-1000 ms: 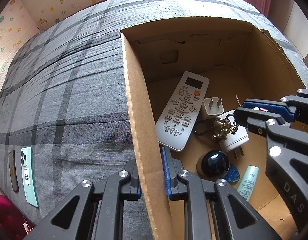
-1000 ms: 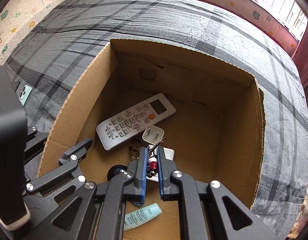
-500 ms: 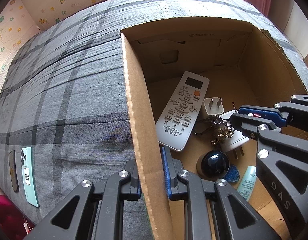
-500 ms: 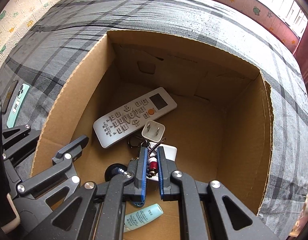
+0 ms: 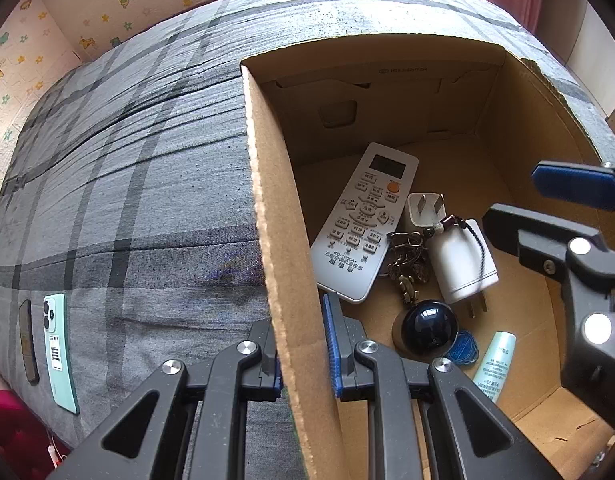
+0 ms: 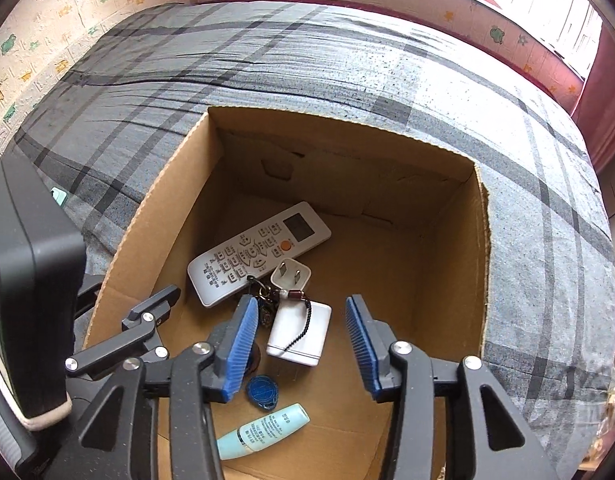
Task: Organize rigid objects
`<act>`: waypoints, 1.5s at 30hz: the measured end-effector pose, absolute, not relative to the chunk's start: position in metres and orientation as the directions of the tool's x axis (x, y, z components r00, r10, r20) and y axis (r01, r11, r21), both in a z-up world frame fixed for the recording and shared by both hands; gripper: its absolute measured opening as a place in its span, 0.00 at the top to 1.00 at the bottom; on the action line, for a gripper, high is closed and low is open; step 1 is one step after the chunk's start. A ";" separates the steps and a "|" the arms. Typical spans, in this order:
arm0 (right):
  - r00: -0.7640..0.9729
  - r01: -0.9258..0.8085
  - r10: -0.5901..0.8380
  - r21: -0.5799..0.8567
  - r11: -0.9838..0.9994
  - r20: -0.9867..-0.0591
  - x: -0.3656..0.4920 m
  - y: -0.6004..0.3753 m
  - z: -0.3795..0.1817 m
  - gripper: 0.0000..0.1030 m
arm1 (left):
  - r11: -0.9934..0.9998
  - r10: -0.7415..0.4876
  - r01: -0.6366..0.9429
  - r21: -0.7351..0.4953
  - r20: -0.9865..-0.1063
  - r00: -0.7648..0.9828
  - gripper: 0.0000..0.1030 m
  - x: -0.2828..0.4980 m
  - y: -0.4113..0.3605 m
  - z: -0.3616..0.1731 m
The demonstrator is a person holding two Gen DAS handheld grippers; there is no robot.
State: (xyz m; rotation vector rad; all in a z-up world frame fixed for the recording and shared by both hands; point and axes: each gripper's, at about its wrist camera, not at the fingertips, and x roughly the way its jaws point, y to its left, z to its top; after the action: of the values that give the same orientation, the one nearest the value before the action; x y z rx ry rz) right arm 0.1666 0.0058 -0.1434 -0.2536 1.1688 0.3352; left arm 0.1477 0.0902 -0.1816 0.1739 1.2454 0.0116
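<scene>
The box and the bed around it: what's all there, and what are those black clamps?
box: 1, brown cardboard, on bed
bed cover: 1, grey plaid
remote: 1, white, box floor
small plug: 1, white, beside remote
big charger: 1, white, box middle
keychain: 1, brassy with dark cord, draped over big charger
ball: 1, dark glossy, near side
tag: 1, blue
tube: 1, pale teal
phones: 2, mint and dark, on bed outside box
left gripper: black, blue pads, shut on box wall
right gripper: jaws just opening, empty, above big charger
</scene>
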 end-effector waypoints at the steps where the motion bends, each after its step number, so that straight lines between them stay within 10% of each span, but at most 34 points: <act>1: 0.361 -0.381 0.124 -0.025 0.924 -0.924 0.166 0.004 -0.140 0.40 | 0.987 0.103 0.086 0.138 -0.941 0.321 0.81 0.147 0.091 -0.182; 6: 0.401 -0.355 0.106 -0.048 0.934 -0.910 0.165 -0.007 -0.127 0.08 | 0.987 0.103 0.086 0.138 -0.941 0.321 0.81 0.147 0.091 -0.181; 22: 0.417 -0.251 0.099 -0.010 0.968 -0.903 0.158 -0.042 -0.113 0.02 | 0.985 0.130 0.068 0.160 -0.938 0.321 0.73 0.146 0.091 -0.180; 37: 0.465 -0.215 0.118 0.018 0.976 -0.877 0.133 -0.068 -0.086 0.02 | 0.986 0.136 0.041 0.164 -0.911 0.390 0.03 0.122 0.069 -0.136; 45: 0.494 -0.219 0.134 0.026 0.975 -0.859 0.105 -0.078 -0.062 0.02 | 0.990 0.114 0.019 0.137 -0.887 0.447 0.00 0.094 0.052 -0.105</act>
State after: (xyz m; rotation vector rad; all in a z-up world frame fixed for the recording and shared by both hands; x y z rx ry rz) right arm 0.1048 -0.0776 -0.0620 -0.0907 1.0322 0.2146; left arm 0.0941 0.0522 -0.1047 0.1335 1.1067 0.0586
